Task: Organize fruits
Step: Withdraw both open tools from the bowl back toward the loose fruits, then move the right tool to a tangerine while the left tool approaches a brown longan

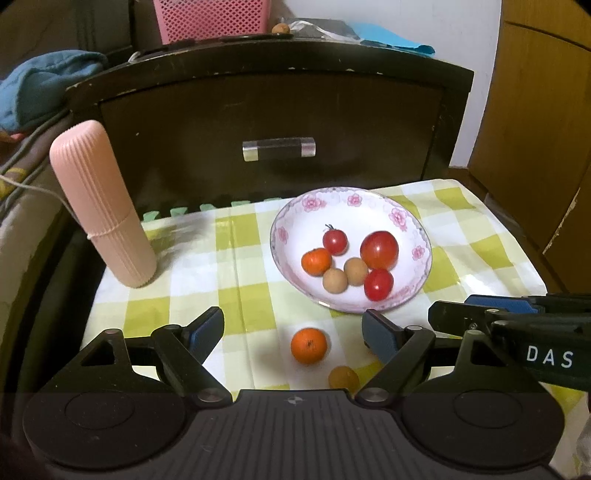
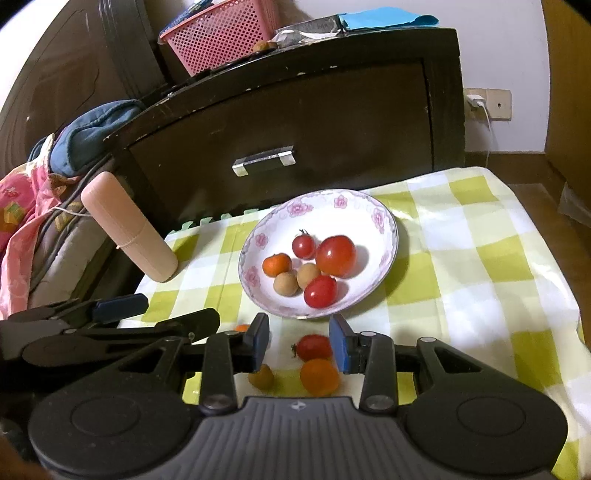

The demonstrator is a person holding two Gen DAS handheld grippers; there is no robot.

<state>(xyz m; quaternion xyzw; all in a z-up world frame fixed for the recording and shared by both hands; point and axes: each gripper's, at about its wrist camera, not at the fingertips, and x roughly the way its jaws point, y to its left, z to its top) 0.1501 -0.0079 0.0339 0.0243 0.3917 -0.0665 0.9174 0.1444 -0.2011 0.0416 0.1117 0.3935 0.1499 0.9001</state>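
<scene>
A white floral bowl (image 1: 421,236) (image 2: 384,221) sits on the checked cloth and holds three red tomatoes, one orange citrus and two tan longans. My left gripper (image 1: 293,328) is open above a loose orange citrus (image 1: 308,346); a loose longan (image 1: 344,377) lies nearer the camera. My right gripper (image 2: 299,345) is open, its fingers either side of a loose red tomatoey fruit (image 2: 314,347) without touching it. An orange citrus (image 2: 319,376) and a longan (image 2: 261,376) lie just in front of it. The right gripper also shows in the left wrist view (image 1: 517,317).
A pink ribbed cylinder case (image 1: 103,206) (image 2: 129,232) stands at the cloth's left edge. A dark cabinet with a drawer handle (image 1: 279,148) stands behind the bowl, a pink basket (image 1: 210,18) on top. Bedding lies at left.
</scene>
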